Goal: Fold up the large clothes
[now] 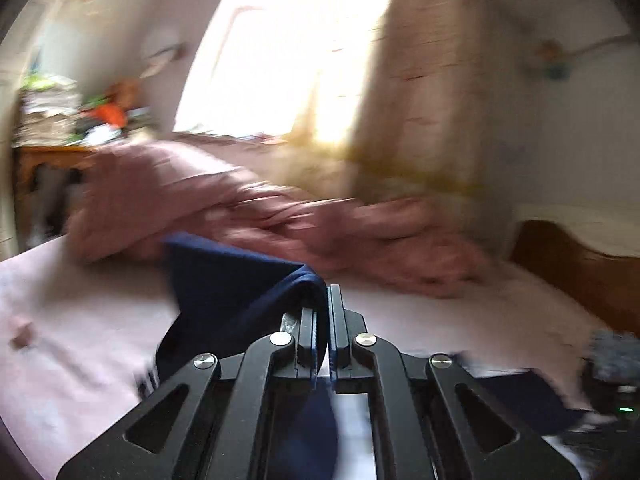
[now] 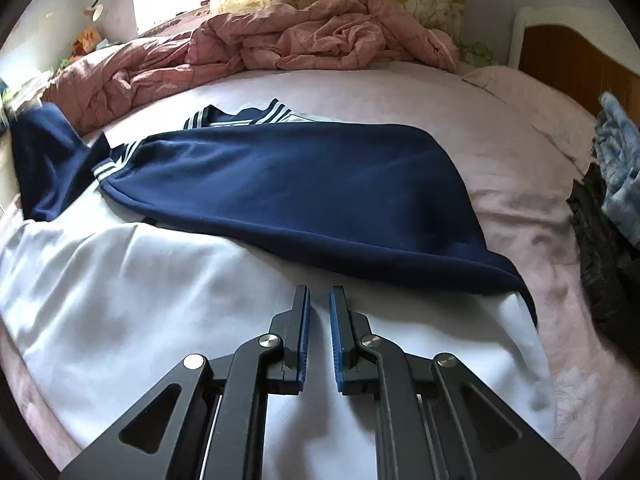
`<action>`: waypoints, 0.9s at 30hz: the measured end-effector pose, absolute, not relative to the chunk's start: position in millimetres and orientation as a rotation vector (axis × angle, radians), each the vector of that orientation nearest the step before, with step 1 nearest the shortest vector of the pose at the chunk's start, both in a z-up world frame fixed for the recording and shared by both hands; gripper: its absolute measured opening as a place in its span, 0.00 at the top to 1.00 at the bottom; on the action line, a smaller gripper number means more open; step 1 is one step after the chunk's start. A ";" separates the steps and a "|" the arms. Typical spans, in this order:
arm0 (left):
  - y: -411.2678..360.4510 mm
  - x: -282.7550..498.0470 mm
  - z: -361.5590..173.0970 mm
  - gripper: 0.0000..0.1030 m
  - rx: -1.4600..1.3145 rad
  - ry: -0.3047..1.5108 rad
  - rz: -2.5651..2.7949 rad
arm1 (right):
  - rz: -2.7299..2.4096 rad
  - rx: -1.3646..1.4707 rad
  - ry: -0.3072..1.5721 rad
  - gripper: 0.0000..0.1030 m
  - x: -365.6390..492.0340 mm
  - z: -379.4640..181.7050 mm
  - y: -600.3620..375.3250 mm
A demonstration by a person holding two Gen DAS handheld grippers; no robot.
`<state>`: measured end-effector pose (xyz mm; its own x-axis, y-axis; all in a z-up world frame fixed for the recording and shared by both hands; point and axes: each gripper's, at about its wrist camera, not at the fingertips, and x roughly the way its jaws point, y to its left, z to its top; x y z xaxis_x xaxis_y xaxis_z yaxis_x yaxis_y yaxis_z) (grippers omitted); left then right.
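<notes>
A large navy and white jacket (image 2: pixel 288 184) with white-striped cuffs lies on the pink bed sheet (image 2: pixel 520 200). Its right navy sleeve is folded across the white body (image 2: pixel 120 288). My left gripper (image 1: pixel 320 300) is shut on the navy left sleeve (image 1: pixel 224 280) and holds it lifted above the bed; that view is blurred. The lifted sleeve also shows at the far left of the right wrist view (image 2: pixel 44 152). My right gripper (image 2: pixel 319 300) is open and empty, just above the white body near the jacket's lower edge.
A crumpled pink duvet (image 2: pixel 320 36) lies along the far side of the bed below a bright window (image 1: pixel 288 48). A wooden headboard (image 2: pixel 576 60) stands at the right. Dark and blue clothes (image 2: pixel 612 184) lie at the right edge. A cluttered table (image 1: pixel 60 128) stands far left.
</notes>
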<state>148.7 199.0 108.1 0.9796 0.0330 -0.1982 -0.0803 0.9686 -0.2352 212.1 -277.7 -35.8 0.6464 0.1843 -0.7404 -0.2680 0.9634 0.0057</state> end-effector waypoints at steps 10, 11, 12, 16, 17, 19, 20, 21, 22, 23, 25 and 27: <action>45.7 199.1 57.7 0.97 -0.201 0.355 -0.073 | 0.243 -0.087 0.833 0.89 207.5 -23.5 -289.1; 38.7 207.9 42.8 0.96 -0.199 0.420 -0.077 | 0.242 -0.078 0.831 0.89 207.2 -21.4 -291.7; 34.4 213.6 35.2 0.96 -0.198 0.470 -0.079 | 0.241 -0.070 0.828 0.89 206.9 -19.3 -295.0; 24.2 188.6 23.4 0.55 -0.196 0.510 -0.124 | 0.228 -0.024 0.810 0.80 205.3 -13.7 -311.4; 21.9 176.1 26.0 0.34 -0.159 0.499 -0.098 | 0.233 -0.013 0.810 0.68 205.7 -13.3 -313.8; 22.2 151.3 29.2 0.31 -0.101 0.465 -0.073 | 0.234 0.021 0.810 0.52 207.4 -12.5 -319.6; 25.2 142.3 30.6 0.31 -0.077 0.463 -0.065 | 0.232 0.035 0.806 0.52 207.9 -11.9 -321.7; 31.0 136.9 31.1 0.31 -0.067 0.458 -0.045 | 0.231 0.045 0.802 0.52 208.1 -10.9 -323.3; 39.9 133.2 33.5 0.30 -0.067 0.446 -0.013 | 0.231 0.046 0.799 0.52 207.7 -10.4 -323.7; 51.5 129.0 36.6 0.30 -0.079 0.429 0.022 | 0.228 0.044 0.795 0.52 206.5 -10.1 -324.2; 81.7 137.2 39.5 0.28 -0.124 0.433 0.094 | 0.204 0.029 0.780 0.52 204.3 -9.4 -322.4; 119.3 148.6 35.6 0.27 -0.220 0.490 0.182 | 0.198 0.024 0.777 0.52 202.9 -9.4 -319.8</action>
<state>148.6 119.3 35.6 0.8672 0.1199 -0.4833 -0.2245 0.9605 -0.1646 202.9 -319.8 -9.4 0.6956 0.1860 -0.6939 -0.1684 0.9812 0.0942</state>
